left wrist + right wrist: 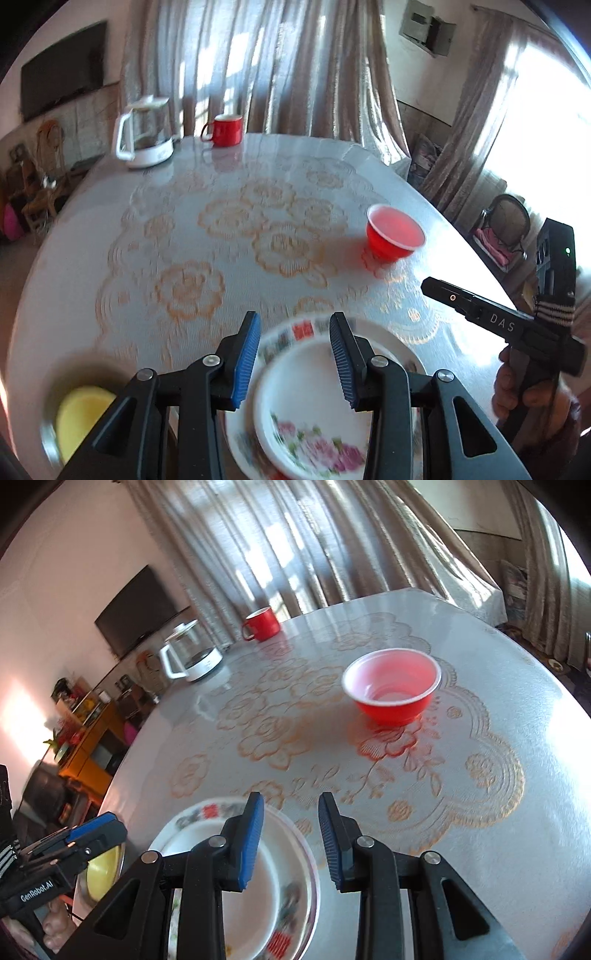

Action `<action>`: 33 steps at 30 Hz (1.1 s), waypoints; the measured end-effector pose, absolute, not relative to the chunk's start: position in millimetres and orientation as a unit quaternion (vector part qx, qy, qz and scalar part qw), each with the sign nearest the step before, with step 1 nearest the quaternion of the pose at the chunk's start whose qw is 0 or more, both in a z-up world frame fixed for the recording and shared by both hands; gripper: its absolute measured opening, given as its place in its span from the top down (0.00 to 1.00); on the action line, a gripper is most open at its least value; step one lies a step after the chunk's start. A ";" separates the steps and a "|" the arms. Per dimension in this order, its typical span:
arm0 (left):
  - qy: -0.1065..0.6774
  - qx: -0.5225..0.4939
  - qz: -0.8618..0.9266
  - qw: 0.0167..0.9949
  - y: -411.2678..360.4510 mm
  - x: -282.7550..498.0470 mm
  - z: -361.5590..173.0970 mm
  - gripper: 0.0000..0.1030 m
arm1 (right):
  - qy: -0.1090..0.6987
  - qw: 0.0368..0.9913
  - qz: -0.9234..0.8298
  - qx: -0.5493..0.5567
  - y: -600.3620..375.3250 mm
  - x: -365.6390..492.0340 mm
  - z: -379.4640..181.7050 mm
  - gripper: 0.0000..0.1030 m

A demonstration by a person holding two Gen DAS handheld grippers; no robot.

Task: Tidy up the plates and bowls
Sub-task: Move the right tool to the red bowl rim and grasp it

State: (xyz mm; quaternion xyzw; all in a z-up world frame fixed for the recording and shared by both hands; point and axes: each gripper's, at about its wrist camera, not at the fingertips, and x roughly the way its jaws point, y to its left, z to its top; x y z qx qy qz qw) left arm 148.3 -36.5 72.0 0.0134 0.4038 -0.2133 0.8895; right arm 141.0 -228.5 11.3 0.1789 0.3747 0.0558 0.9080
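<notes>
Two grippers work over one round table (110, 206) draped in a flowered lace cloth; our left gripper (293, 354) hangs with its blue pads spread wide and nothing between them, above a stack of two dishes — one small flowered plate (306, 402) resting inside one larger patterned plate (391, 343) at the near edge; our right gripper (291, 840) is likewise parted and empty, hovering over the right rim of that same stack. We count one red bowl (392, 690) standing upright and alone, well apart from the stack toward the table's right side; one yellow bowl (83, 417), blurred, sits in one metal dish (48, 435) just left of the plates. At the far edge stand one red mug (224, 129) and one glass kettle (146, 133) — side by side, not touching.
</notes>
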 end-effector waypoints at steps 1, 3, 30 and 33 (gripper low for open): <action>0.403 0.026 -0.219 0.888 -40.8 161.3 75.7 0.61 | 0.378 0.907 0.048 0.181 -233.9 151.7 13.9 0.71; 0.401 0.042 -0.231 0.886 -49.2 190.0 81.7 0.61 | 0.383 0.903 0.043 0.190 -244.9 177.1 22.5 0.71; 0.516 0.024 -0.359 0.777 -208.7 333.4 4.5 0.62 | 0.428 0.838 -0.080 0.328 -390.8 253.5 -23.8 0.76; 0.515 0.013 -0.364 0.776 -219.6 331.2 -2.9 0.63 | 0.420 0.840 -0.054 0.339 -387.8 248.2 -34.0 0.83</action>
